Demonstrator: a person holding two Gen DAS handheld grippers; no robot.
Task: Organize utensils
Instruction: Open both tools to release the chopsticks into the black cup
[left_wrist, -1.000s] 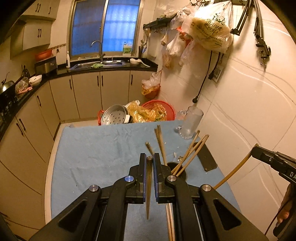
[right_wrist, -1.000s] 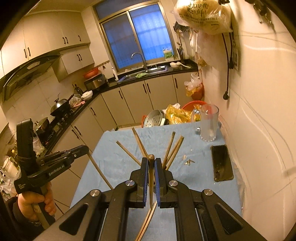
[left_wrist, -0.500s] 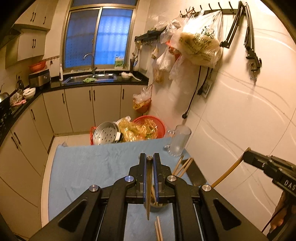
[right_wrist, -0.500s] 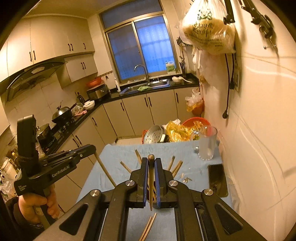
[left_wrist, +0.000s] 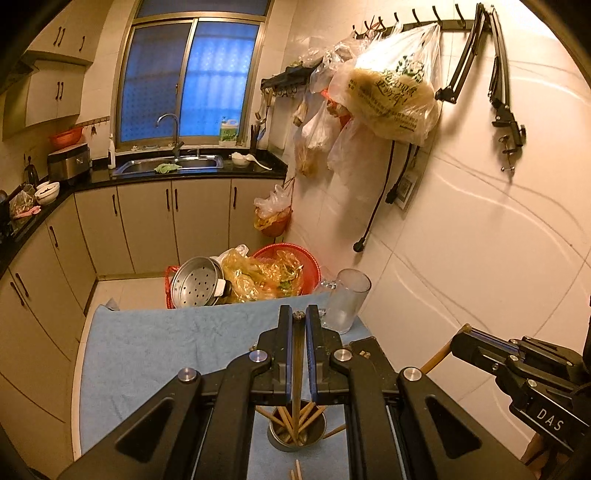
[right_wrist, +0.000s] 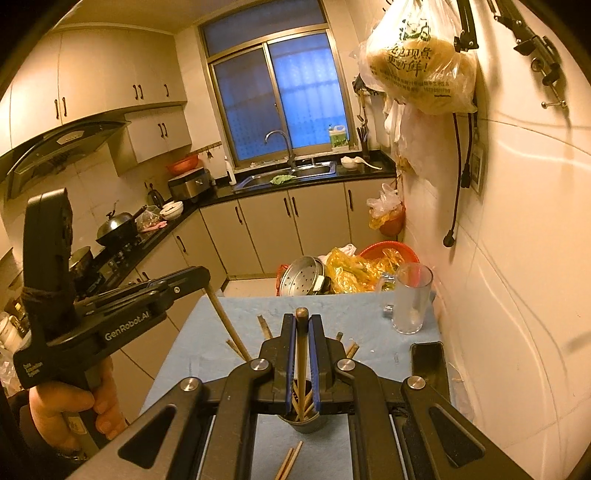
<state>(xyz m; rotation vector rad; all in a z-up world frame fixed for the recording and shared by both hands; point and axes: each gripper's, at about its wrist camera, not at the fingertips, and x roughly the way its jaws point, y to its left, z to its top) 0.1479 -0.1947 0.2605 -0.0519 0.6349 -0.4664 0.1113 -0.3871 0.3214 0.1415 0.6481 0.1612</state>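
My left gripper (left_wrist: 298, 316) is shut on a wooden chopstick (left_wrist: 296, 369) whose lower end hangs in line with a metal cup (left_wrist: 297, 437) holding several chopsticks. My right gripper (right_wrist: 302, 318) is shut on another chopstick (right_wrist: 301, 354), which hangs over the same cup (right_wrist: 304, 424). In the right wrist view the left gripper (right_wrist: 201, 275) comes in from the left, held by a hand (right_wrist: 66, 410), its chopstick (right_wrist: 227, 325) slanting down toward the cup. In the left wrist view the right gripper (left_wrist: 461, 338) sits at the right. Whether either tip is inside the cup is hidden.
A blue cloth (left_wrist: 155, 354) covers the table. Loose chopsticks (right_wrist: 290, 461) lie in front of the cup and others (right_wrist: 264, 326) behind it. A glass mug (right_wrist: 412, 302) and a dark phone (right_wrist: 428, 363) sit by the right wall. Beyond the far edge are a steamer (left_wrist: 197, 282) and a red basket (left_wrist: 291, 254).
Both grippers have risen and drawn back, each still holding its chopstick. The cup, earlier ahead of the fingers, now shows below them, and the loose chopsticks have dropped out of sight.
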